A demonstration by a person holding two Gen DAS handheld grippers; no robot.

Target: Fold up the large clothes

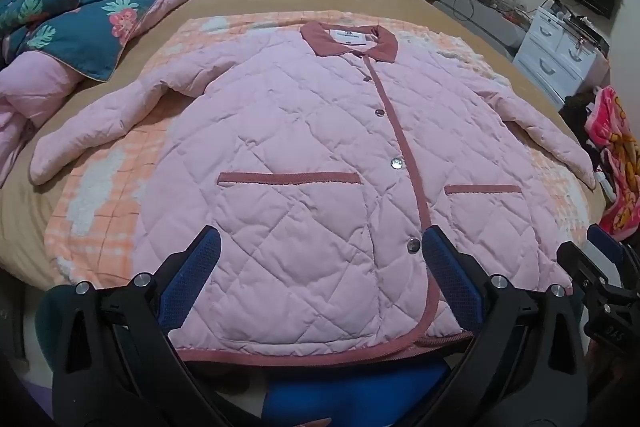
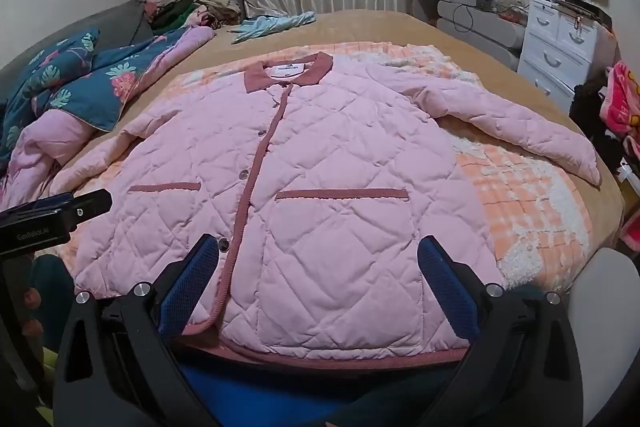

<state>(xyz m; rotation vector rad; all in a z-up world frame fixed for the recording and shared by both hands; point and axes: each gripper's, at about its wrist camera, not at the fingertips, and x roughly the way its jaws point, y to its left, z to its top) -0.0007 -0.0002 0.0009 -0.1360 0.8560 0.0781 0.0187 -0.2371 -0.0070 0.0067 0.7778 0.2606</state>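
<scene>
Left claw: the left gripper (image 1: 320,247), black-framed with blue mesh pads, stands spread to its widest at the bottom of the left wrist view, holding nothing; the hem lies in the span between its fingers, no pad pressing on it.
Right claw: the right gripper (image 2: 316,251) is likewise wide apart and empty at the bottom of the right wrist view, angled down over the near hem.
Garment: the pale pink quilted jacket with dusty-rose collar and trim (image 1: 304,147) lies flat, face up and buttoned, filling the middle of both frames, collar towards the top.
Sleeves: the left-frame sleeve (image 1: 100,123) and the right-frame sleeve (image 2: 520,131) are splayed outward (neither is folded in yet).
Underlay: an orange-and-white checked fleece blanket (image 1: 100,211) sits beneath it on the tan bedspread (image 1: 24,211).
Clutter: a teal floral quilt (image 1: 80,11) is at the upper left, well apart from the jacket.
Step in hand: judged as the opening grasp, no fold begun.
Doing it well: take each sleeve near its cuff, pinching both quilted layers, and lay it across the chest; keep the placket straight, since padded fabric probably springs back.
</scene>
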